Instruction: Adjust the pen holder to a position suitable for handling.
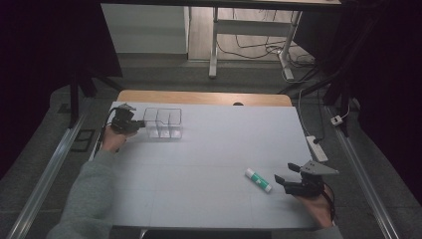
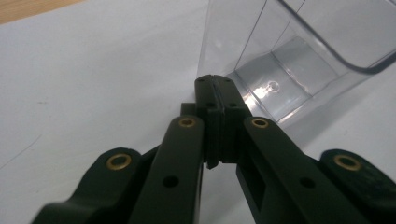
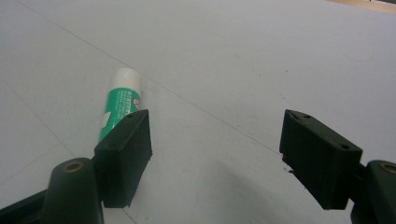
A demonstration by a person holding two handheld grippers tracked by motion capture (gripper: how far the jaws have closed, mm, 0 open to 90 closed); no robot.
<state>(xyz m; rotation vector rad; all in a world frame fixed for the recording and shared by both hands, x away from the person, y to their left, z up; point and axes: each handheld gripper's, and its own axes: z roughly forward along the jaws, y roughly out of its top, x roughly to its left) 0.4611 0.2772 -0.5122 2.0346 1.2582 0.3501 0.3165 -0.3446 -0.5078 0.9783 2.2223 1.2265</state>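
- The left gripper's (image 2: 215,84) fingers (image 2: 205,91) are pressed together pad to pad with nothing between them; in the left gripper view their closed tip sits right at the near lower wall of the clear plastic organizer (image 2: 299,51), and whether it touches the wall I cannot tell.
- In the high view the left gripper (image 1: 130,122) is at the left end of the clear plastic organizer (image 1: 164,123), which stands upright near the far left of the white bench (image 1: 209,149), its compartments divided by see-through walls.
- The right gripper's (image 3: 215,144) fingers (image 3: 123,154) stand wide apart and hold nothing.
- The green-and-white glue stick (image 3: 120,105) lies on its side on the bench just beyond the left-hand finger in the right gripper view, outside the gap, its white cap pointing away.
- In the high view the glue stick (image 1: 258,180) lies just left of the right gripper (image 1: 287,178), near the bench's front right, well apart from the organizer.
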